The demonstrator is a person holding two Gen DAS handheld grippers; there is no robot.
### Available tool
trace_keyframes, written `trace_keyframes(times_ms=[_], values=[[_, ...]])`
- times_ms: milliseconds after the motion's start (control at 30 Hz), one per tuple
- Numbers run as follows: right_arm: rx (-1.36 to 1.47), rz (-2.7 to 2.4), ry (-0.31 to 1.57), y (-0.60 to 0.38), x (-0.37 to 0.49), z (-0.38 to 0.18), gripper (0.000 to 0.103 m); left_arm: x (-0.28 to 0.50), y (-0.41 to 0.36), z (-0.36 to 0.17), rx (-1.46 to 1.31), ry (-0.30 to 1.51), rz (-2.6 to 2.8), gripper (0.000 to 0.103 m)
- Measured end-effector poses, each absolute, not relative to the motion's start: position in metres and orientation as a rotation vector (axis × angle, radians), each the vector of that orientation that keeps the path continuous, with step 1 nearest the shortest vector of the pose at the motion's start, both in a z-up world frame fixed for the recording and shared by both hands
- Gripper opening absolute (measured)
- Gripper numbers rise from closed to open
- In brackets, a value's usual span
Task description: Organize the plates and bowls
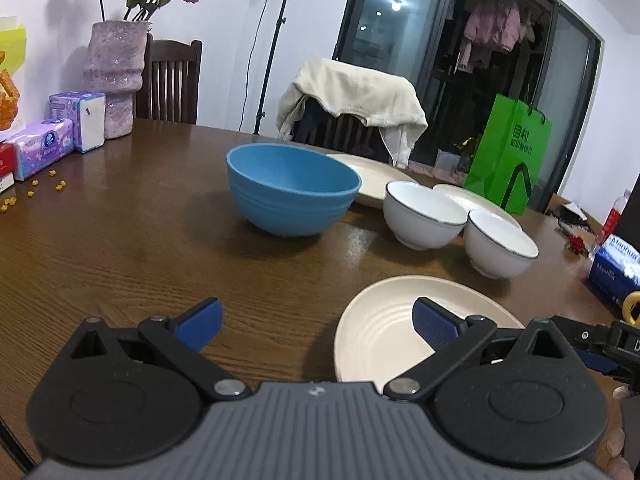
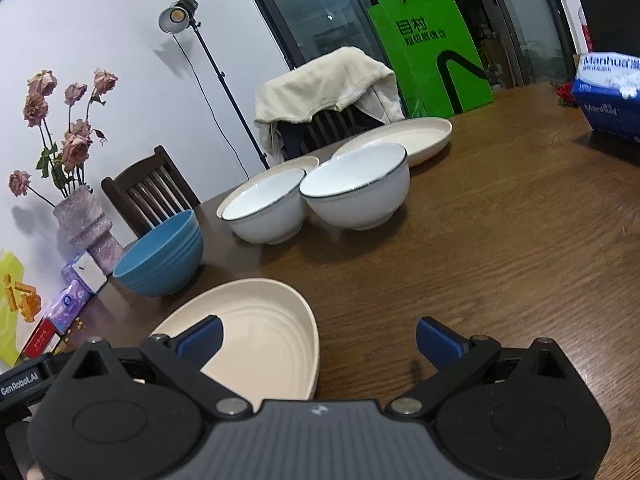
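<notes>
On the brown wooden table stand a large blue bowl, two white bowls with dark rims, and three cream plates. The nearest cream plate lies under the right finger of my left gripper, which is open and empty. Two more cream plates lie behind the white bowls. In the right wrist view my right gripper is open and empty. Its left finger hangs over the near cream plate. The blue bowl and the white bowls stand beyond it.
A pink vase with dried roses and tissue packs sit at the table's left. A green paper bag and a blue tissue pack are on the right. A chair draped with a cream garment stands behind the table.
</notes>
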State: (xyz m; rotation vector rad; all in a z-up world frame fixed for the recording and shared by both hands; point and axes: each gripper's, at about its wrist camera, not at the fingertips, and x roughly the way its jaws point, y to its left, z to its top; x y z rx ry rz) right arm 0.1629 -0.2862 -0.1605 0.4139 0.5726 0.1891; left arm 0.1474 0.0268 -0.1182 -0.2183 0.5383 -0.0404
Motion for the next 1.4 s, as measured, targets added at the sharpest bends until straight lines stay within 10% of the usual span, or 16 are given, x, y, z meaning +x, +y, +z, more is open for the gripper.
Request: trace_keyframes(times_ms=[1400], values=[[0.299, 0.224, 0.418, -0.248, 0.259, 0.013, 0.103, 0.241, 0.021, 0.031, -0.269, 0.474, -0.046, 0.103]])
